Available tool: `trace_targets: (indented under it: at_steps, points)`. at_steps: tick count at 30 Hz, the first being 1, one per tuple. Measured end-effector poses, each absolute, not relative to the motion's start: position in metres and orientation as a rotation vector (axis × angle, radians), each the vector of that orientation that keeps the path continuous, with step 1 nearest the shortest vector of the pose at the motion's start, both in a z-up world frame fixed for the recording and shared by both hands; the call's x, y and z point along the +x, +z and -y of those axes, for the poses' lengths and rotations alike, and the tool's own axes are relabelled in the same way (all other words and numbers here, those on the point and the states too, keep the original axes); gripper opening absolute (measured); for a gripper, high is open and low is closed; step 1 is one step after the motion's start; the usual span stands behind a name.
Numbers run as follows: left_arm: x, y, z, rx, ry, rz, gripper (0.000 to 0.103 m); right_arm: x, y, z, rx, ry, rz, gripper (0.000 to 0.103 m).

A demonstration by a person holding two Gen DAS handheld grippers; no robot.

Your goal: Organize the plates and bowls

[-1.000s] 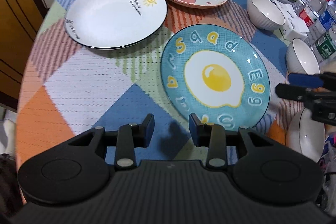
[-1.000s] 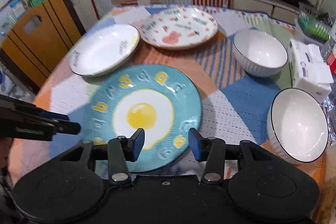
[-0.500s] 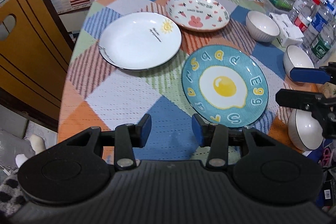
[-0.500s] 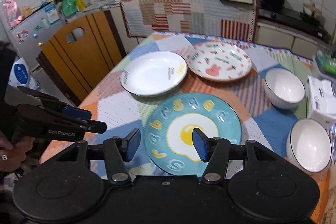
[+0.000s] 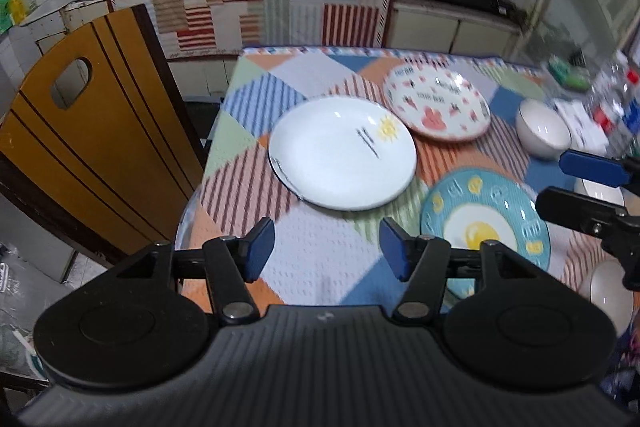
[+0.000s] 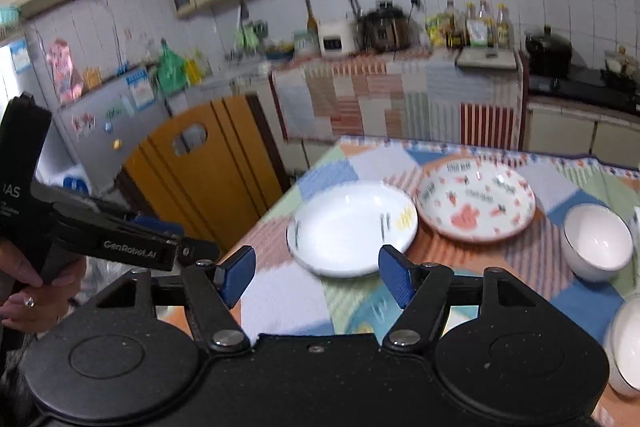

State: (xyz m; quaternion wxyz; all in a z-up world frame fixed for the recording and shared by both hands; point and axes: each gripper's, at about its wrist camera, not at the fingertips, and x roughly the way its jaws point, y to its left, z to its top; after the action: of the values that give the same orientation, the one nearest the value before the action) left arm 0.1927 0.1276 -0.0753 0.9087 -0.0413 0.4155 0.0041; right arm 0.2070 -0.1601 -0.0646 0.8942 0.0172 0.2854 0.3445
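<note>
Above the patchwork surface [image 5: 320,259]: my two claws, nothing held.
Left claw [image 5: 326,251] and right claw [image 6: 316,277] just opening wide; three plates, bowls below.

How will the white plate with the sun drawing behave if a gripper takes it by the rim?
The white plate looks like glazed ceramic, so probably rigid, fairly heavy and breakable if dropped. Its glossy surface shows highlights, so the rim may slip between flat pads. It lies flat on the woven tablecloth, unlikely to roll or tip; the low rim leaves little to grip.
</note>
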Motion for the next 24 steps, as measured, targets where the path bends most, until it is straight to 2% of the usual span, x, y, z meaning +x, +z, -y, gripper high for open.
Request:
trace_targets:
  at_steps: [1,3,4,6,8,12,17,24]
  points:
    - [0.196,-0.077,-0.130,-0.093,0.010,-0.851,0.060,0.210,-0.068,0.157,0.049,0.703,-0.556,0.086]
    - [0.205,-0.081,-0.136,-0.094,0.009,-0.844,0.061,0.214,-0.074,0.151,0.064,0.686,-0.483,0.092]
    - [0.210,-0.084,-0.137,-0.090,0.011,-0.841,0.062,0.217,-0.077,0.147,0.064,0.672,-0.469,0.092]
    - [0.220,-0.090,-0.142,-0.081,0.018,-0.829,0.070,0.228,-0.084,0.138,0.053,0.652,-0.474,0.092]
    - [0.234,-0.098,-0.149,-0.090,0.024,-0.824,0.071,0.241,-0.093,0.129,0.059,0.632,-0.487,0.092]
    - [0.263,-0.120,-0.162,-0.135,0.030,-0.823,0.079,0.278,-0.116,0.119,0.131,0.601,-0.586,0.092]
    - [0.296,-0.158,-0.174,-0.123,0.041,-0.861,0.079,0.332,-0.162,0.118,0.322,0.558,-0.794,0.090]
    - [0.324,-0.204,-0.188,-0.140,0.067,-0.888,0.079,0.368,-0.211,0.112,0.404,0.479,-0.921,0.083]
